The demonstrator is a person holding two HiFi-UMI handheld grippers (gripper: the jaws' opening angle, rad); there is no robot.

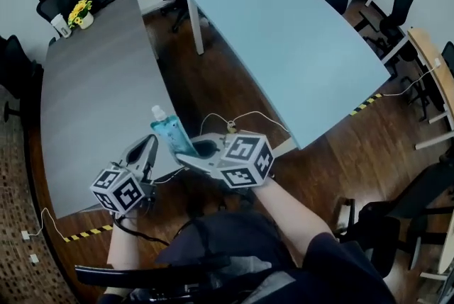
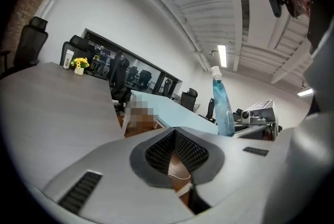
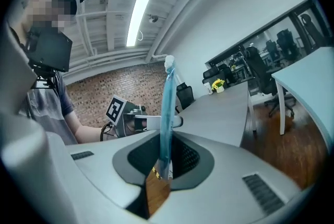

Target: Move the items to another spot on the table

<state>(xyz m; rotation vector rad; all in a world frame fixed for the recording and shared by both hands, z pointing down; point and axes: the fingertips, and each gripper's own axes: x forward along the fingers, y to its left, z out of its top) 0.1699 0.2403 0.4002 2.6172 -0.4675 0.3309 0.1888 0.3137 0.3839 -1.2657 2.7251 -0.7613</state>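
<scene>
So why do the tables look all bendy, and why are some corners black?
Head view: the wide lens bends the blue table edges. Left gripper view: black round rim, bright ceiling lamp. Right gripper view: same rim, long lamp glaring.

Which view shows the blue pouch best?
Left gripper view: the blue pouch faces it broadside, cap included. Head view shows it smaller, from above; right gripper view sees only its thin edge in the right tool.
</scene>
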